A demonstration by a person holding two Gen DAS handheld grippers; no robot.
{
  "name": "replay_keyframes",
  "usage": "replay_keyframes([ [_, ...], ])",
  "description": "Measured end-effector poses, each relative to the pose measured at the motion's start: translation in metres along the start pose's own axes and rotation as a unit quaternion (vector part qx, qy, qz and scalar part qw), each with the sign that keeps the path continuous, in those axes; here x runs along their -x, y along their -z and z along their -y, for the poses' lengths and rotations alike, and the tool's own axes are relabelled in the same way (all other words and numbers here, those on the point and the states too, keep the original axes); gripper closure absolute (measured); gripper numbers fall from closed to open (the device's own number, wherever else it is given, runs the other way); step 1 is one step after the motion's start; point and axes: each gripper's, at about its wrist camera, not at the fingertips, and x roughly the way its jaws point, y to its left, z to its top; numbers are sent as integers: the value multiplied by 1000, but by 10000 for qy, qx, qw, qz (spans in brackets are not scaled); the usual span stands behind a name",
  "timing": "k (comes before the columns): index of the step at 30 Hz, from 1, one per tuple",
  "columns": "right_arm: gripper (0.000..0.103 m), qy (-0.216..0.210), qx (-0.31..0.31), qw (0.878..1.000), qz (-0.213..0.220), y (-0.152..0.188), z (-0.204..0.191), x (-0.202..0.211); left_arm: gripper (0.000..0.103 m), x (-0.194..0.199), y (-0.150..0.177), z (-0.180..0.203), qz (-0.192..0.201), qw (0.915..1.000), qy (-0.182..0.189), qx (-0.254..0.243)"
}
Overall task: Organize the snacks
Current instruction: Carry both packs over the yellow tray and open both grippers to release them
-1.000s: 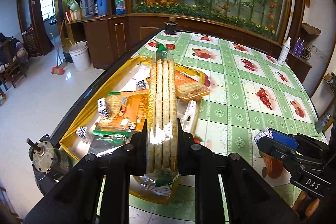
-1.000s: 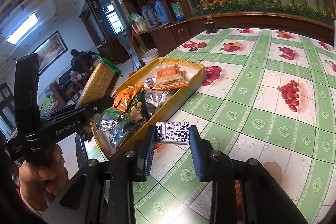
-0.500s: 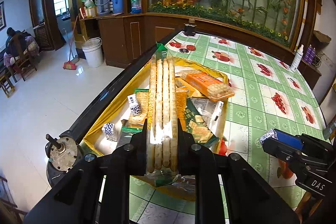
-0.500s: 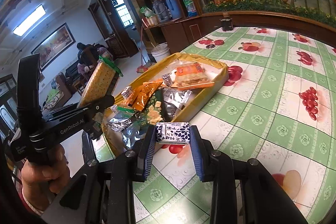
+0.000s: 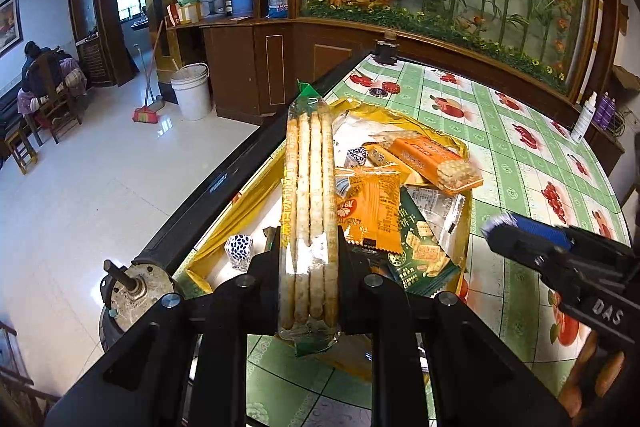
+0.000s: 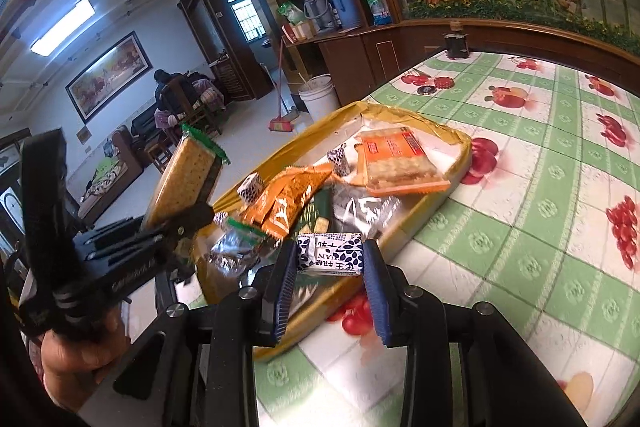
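Clear crinkly cracker sleeve [image 5: 308,211], glossy gold tray [image 5: 240,203]

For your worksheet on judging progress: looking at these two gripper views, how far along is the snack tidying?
Done: several packets, including the orange cracker pack, already lie in the yellow tray.
In hand: the left gripper clamps a long cracker sleeve above the tray; the right gripper holds a small blue-and-white candy.
Left: both held items are not yet set in the tray.

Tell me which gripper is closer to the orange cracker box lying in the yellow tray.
Right, by a small margin. The right gripper, gripping a small candy, hangs over the tray's near rim, facing the orange cracker box. The left gripper, clamping a cracker sleeve, is farther back.
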Motion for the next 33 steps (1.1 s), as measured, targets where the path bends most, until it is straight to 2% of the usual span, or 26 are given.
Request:
replay_keyframes([
  [6,69,53,141,9999,-58,-34,-6,-41,86,-11,-19,0,89,10000,-10,-28],
  [12,67,227,153,9994,-213,-58,-2,-77,86,-26,-29,-1,-58,9999,106,27],
  [15,55,257,144,9993,-237,-59,1,-83,84,-30,-28,-2,-114,9999,79,80],
  [16,48,242,159,9993,-223,-59,1,-83,81,-30,-28,-2,-124,9999,21,68],
  [17,44,229,171,9994,-205,-59,1,-82,65,-30,-28,-1,-131,9999,-41,60],
  [18,38,238,175,9994,-184,-59,1,-81,43,-29,-28,-1,-131,9998,-126,62],
  [19,36,234,170,9995,-157,-59,1,-78,33,-27,-27,-2,-85,9997,-209,71],
  [21,34,255,140,9995,-110,-59,4,-72,32,-19,-25,-3,75,9997,-239,59],
  [28,27,251,32,9997,39,-53,14,-44,28,-3,-21,-4,194,9992,-349,100],
  [33,23,216,133,9997,-24,-45,18,-24,28,12,-18,-5,248,9989,-359,197],
])
